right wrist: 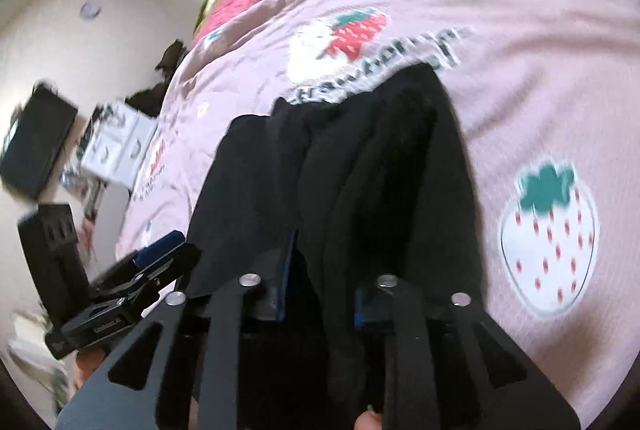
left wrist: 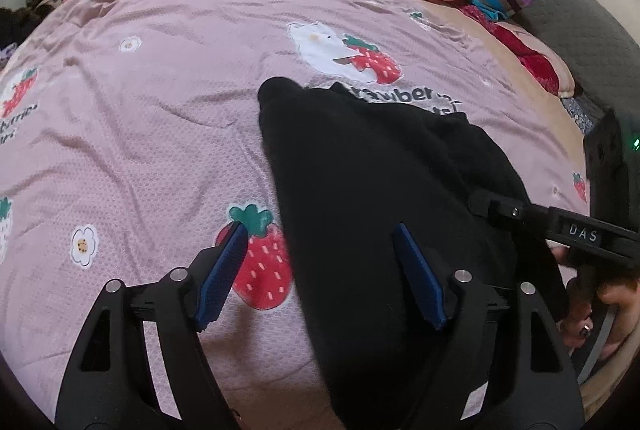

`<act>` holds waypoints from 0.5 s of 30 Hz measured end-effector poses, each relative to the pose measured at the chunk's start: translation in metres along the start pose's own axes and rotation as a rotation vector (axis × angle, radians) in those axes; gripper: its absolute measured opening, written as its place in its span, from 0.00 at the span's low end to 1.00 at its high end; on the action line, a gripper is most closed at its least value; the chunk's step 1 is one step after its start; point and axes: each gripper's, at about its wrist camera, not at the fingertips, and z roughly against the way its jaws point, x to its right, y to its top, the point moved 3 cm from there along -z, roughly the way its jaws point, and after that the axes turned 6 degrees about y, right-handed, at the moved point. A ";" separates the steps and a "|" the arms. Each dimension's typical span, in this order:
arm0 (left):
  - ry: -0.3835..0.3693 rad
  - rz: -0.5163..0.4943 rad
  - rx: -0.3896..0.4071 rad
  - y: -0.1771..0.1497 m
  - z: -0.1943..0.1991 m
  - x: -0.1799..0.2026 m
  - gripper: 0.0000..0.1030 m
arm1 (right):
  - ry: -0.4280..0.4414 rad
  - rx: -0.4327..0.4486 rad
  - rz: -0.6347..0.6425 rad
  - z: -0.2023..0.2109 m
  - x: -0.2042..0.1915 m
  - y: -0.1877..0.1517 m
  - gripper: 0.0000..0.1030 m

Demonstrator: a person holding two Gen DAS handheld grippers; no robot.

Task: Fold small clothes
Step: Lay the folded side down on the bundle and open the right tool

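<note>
My left gripper (left wrist: 320,270) hangs with its blue pads spread wide, holding nothing, over the near edge of the small black knit garment (left wrist: 372,181), which lies on the pink strawberry-print bedspread (left wrist: 140,109). My right gripper (right wrist: 320,294) is clamped on that garment's bunched folds.

The left black two-finger gripper with blue pads (left wrist: 320,270) hovered with its jaws spread wide. The right black gripper (right wrist: 320,294) had its jaws drawn close together, black fabric bunched between them, near the left one.
</note>
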 end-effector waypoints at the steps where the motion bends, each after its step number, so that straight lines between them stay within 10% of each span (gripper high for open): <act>1: -0.010 -0.007 0.003 0.000 0.002 0.004 0.66 | 0.004 0.016 0.046 0.009 -0.005 0.005 0.17; 7: -0.027 -0.041 0.017 -0.005 0.005 0.029 0.66 | -0.090 0.040 0.213 0.024 0.001 0.030 0.17; 15: -0.009 -0.072 -0.007 -0.017 -0.002 0.042 0.70 | -0.154 0.029 0.094 0.010 0.042 0.005 0.23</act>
